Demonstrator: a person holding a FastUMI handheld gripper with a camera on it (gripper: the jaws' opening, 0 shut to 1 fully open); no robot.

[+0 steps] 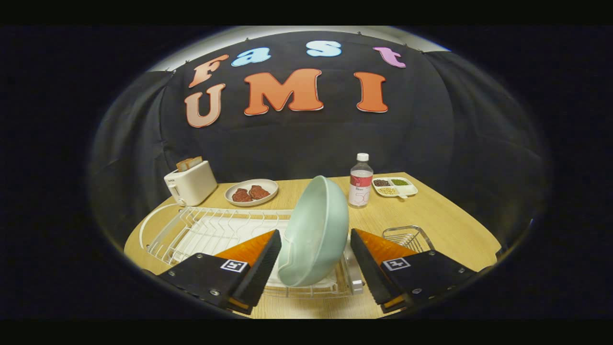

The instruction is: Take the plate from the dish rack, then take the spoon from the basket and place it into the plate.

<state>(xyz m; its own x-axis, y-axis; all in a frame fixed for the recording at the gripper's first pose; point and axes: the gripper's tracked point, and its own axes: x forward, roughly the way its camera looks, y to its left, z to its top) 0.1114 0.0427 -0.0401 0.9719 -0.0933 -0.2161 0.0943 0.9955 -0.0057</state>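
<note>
Gripper view: the pale green plate (313, 230) stands on edge in the white wire dish rack (210, 230), tilted, long axis rising away, between the spread fingers of the gripper (313, 254), neither clearly touching it. Right of the rack sits a wire basket (407, 237); beyond it, a plate of meat (251, 192) and a sectioned tray of beans (395, 187).

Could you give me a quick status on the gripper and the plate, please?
Gripper open, jaws either side of plate. Plate on edge in dish rack. Basket beyond right jaw. Nothing blocking.
</note>
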